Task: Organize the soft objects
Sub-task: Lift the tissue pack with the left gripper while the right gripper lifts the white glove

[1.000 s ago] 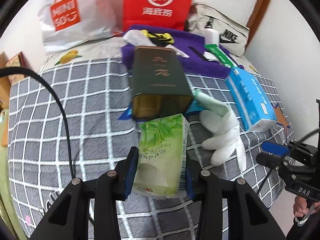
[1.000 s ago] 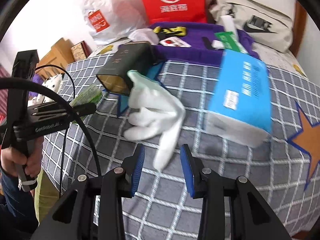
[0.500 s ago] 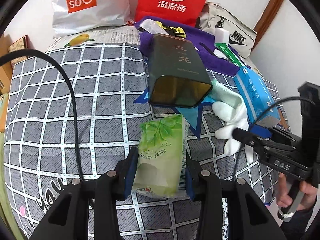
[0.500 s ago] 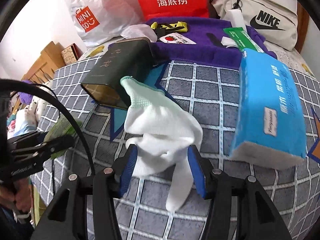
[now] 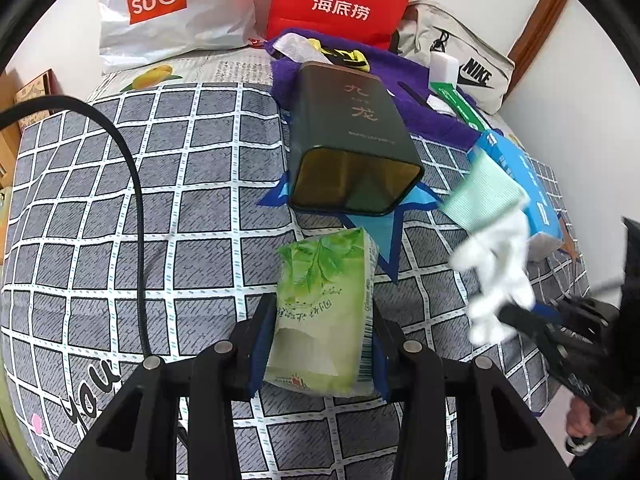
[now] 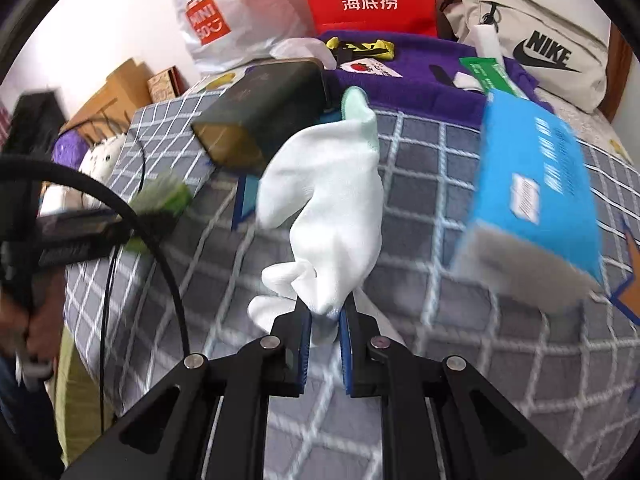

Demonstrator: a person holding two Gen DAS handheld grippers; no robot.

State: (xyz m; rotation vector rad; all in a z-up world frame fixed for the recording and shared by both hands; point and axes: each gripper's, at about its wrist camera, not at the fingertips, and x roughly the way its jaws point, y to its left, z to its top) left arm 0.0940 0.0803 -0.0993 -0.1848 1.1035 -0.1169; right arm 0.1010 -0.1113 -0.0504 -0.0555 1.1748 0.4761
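- Right gripper (image 6: 325, 322): jaws pinched tight on a fold of the white glove (image 6: 332, 216). The cloth bunches between the blue pads, close to the glove's finger end; the rest stands up and forward past the tips, its pale green cuff (image 6: 357, 108) farthest out.
- Glove handling, judged: very light, limp, no stiffness; it will flop and swing. A pinch on a thick bunched fold, as here, looks safer than on one thin layer, which could slip free.
- Left gripper (image 5: 318, 344): fingers part-way apart and clamped on the green tissue pack (image 5: 326, 312), one pad on each long side, at the pack's near half. The far half juts forward beyond the tips.
- Pack handling, judged: light, squashy, slick plastic wrap; a side squeeze dents it, so a mid-body hold with modest pressure suits it.
- Outward: the pack hangs over the grey checked bedspread (image 5: 160, 208). Ahead lies a dark open tin (image 5: 352, 148) on its side, mouth toward the left gripper, likely the receptacle, though that is a guess.
- Blue tissue box (image 6: 536, 188) sits right of the glove, apart from it.
- Far edge: purple cloth (image 6: 420, 76), shopping bags, a sports bag.
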